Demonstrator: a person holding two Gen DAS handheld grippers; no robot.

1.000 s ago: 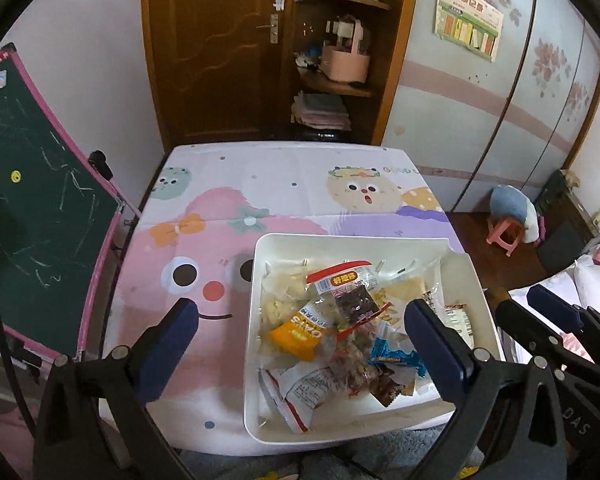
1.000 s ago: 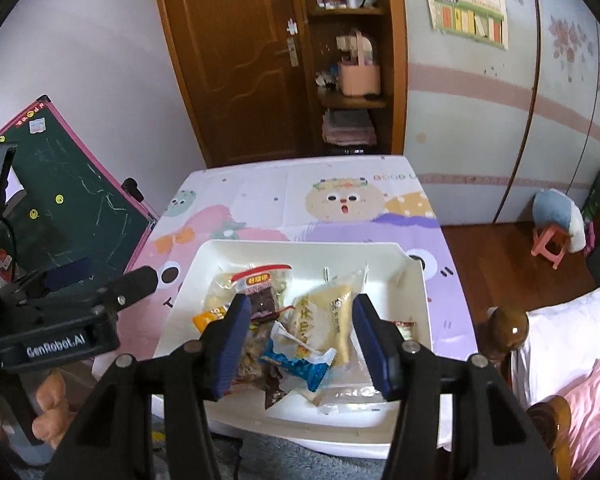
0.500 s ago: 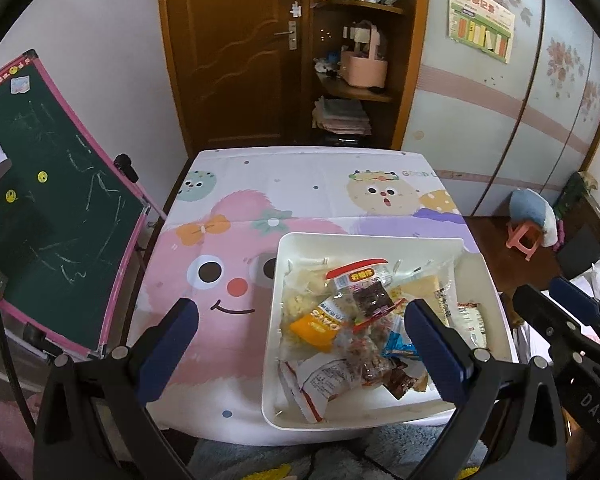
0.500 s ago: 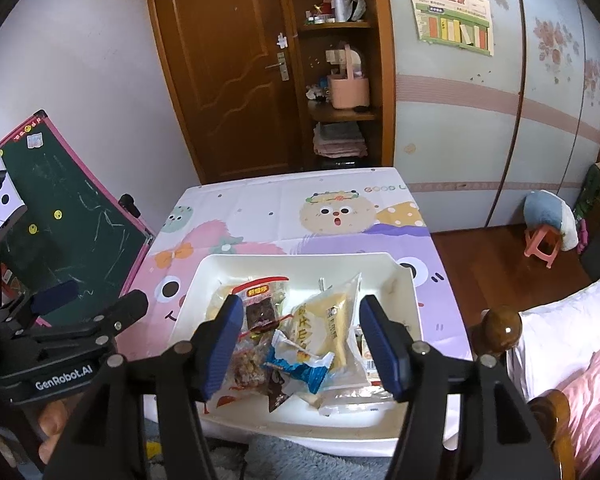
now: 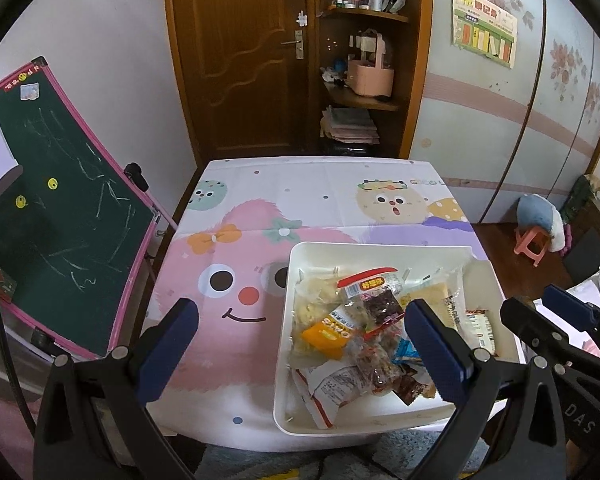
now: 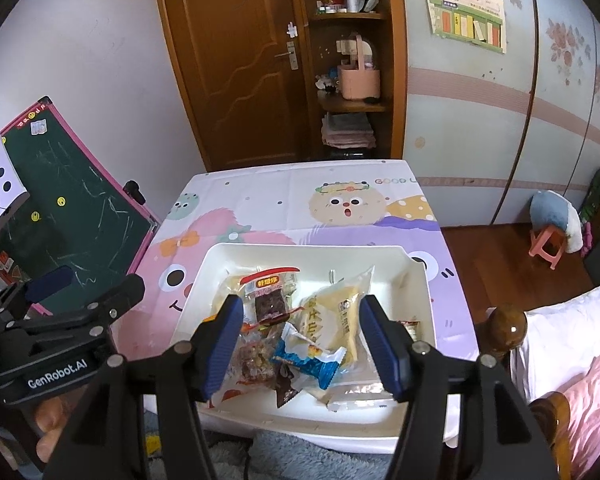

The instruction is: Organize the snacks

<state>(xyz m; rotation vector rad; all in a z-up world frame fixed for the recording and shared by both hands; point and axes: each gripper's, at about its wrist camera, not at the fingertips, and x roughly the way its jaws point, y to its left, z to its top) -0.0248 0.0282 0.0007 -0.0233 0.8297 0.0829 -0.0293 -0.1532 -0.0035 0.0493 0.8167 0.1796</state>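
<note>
While both grippers hang tilted down over the near edge of the table [image 5: 320, 200], I see my right gripper [image 6: 306, 344] with its blue fingers [image 6: 224, 344] spread apart and nothing pinched; its fingers have just been spreading a little wider, and the snacks lie below them untouched. Between those fingers I look down on a blue-wrapped snack [image 6: 308, 364], with a pale yellow cake packet [image 6: 336, 320] just beyond it toward the right finger and a red-topped packet [image 6: 270, 292] beyond the left finger. My left gripper [image 5: 300, 356] is released too, fingers [image 5: 168, 352] set wide and empty; its right finger hangs over the white tray [image 5: 296, 264], its left finger over the pink cartoon tablecloth [image 5: 236, 240]. All the snacks sit heaped in that tray, an orange packet [image 5: 324, 334] among them, near the right finger of my left gripper. Beyond the fingers the table runs bare to its far edge. Left of the fingers leans a green chalkboard [image 5: 60, 216]; far ahead stands a wooden door [image 5: 240, 60] beside a corner shelf [image 5: 364, 96].
</note>
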